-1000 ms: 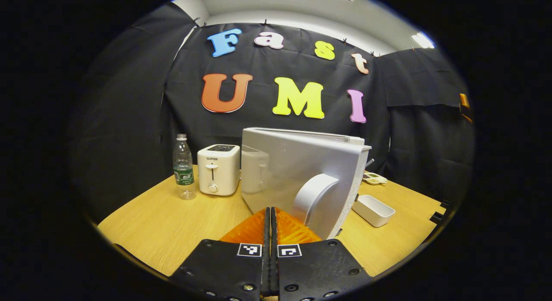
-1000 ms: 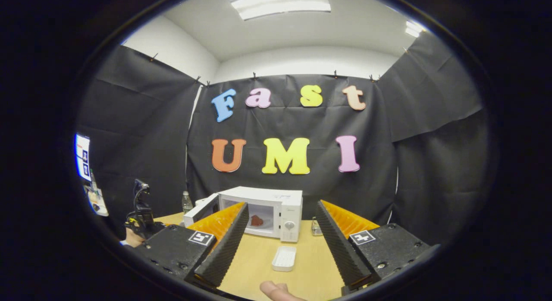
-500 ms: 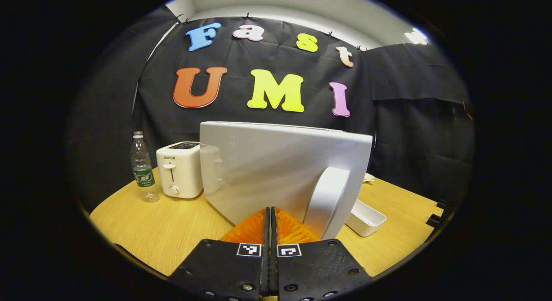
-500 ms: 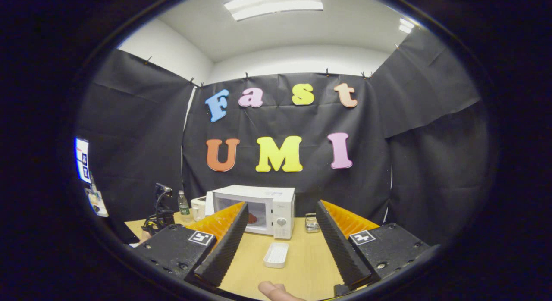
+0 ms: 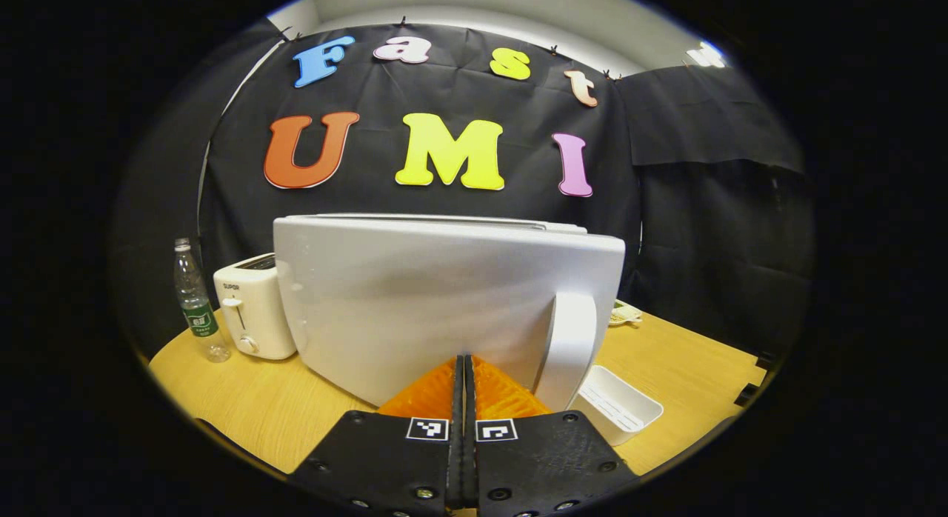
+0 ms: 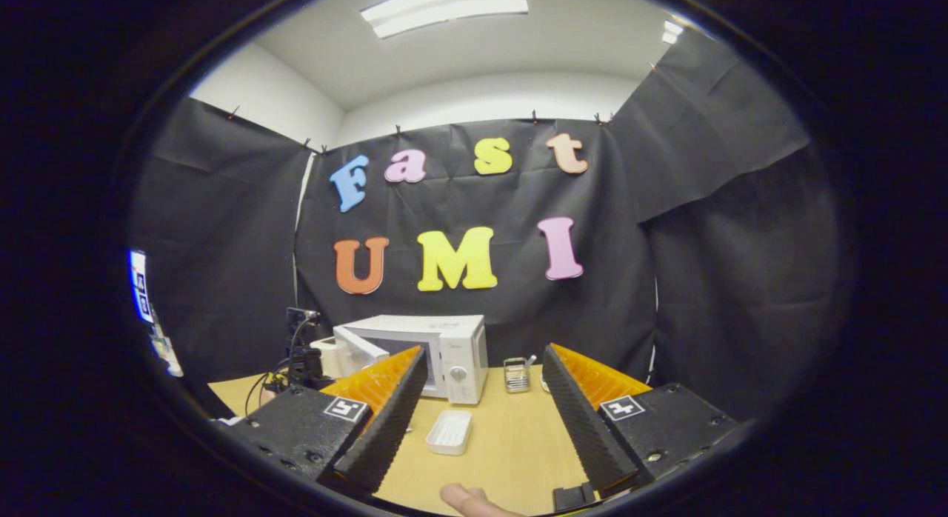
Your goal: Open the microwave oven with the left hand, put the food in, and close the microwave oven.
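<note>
Left gripper view: left gripper has its fingers pressed together with nothing between them, tips right at the lower edge of the microwave door, just left of the door handle. Can't confirm actual contact. Closed fingers make a blunt pusher, so my read is it's shoving the door shut rather than gripping the handle. Door face takes up the middle of this view. Toaster and water bottle sit toward the table's far left corner. White tray lies on the table just right of the door.

Right gripper view: right gripper has its fingers spread wide, holding nothing, parked well back from the microwave, which keeps it clear of the door swing. Door is angled slightly out from the body, so not latched yet. Inside is too dark to make out the food; judging by the closing stage, it's probably in there. Tray sits mid-table in front of the oven. A fingertip shows at the near edge.
</note>
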{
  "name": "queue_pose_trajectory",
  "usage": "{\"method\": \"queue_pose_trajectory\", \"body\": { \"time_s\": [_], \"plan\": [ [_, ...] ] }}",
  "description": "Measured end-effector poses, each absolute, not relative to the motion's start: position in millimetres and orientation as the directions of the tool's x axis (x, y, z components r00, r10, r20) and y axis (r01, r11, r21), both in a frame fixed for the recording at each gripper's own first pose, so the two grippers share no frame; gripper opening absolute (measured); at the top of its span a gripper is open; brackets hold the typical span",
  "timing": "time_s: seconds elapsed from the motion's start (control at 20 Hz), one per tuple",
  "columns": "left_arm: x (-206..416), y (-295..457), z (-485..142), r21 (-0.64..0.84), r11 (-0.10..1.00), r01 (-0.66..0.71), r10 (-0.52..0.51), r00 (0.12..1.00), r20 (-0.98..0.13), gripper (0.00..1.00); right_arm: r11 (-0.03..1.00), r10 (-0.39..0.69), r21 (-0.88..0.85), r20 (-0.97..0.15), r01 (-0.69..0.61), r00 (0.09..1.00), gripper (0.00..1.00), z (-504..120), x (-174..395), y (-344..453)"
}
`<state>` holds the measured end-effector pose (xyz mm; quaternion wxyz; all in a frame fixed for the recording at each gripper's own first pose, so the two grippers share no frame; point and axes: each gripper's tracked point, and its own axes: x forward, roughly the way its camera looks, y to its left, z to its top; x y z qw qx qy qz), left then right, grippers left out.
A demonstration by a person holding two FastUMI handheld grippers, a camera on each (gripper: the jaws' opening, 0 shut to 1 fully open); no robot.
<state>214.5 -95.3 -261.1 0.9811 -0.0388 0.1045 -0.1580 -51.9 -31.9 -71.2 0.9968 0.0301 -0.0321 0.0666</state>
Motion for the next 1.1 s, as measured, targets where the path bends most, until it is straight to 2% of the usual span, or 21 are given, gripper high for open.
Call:
{"method": "queue_pose_trajectory", "body": {
  "time_s": [0.65,0.8,0.85,0.9,1.1],
  "plan": [
    [316,-152,-262,-0.143,0.966,0.216,-0.243,0.944,-0.221,0.0,0.989,0.121,0.075,0.05,-0.125,0.991,0.99,-92,-19,-65],
    [340,-153,-263,-0.127,0.978,0.166,-0.191,0.955,-0.225,0.0,0.988,0.134,0.067,0.058,-0.138,0.989,0.99,-94,-16,-64],
    [338,-153,-265,-0.118,0.981,0.151,-0.177,0.951,-0.253,0.0,0.989,0.134,0.055,0.07,-0.138,0.988,0.99,-91,-16,-64],
    [337,-152,-261,-0.114,0.984,0.138,-0.161,0.961,-0.225,0.0,0.99,0.133,0.041,0.08,-0.136,0.988,0.99,-90,-17,-65],
    [342,-154,-266,-0.104,0.989,0.109,-0.13,0.964,-0.231,0.0,0.992,0.121,0.028,0.075,-0.124,0.99,0.99,-92,-21,-67]
  ]
}}
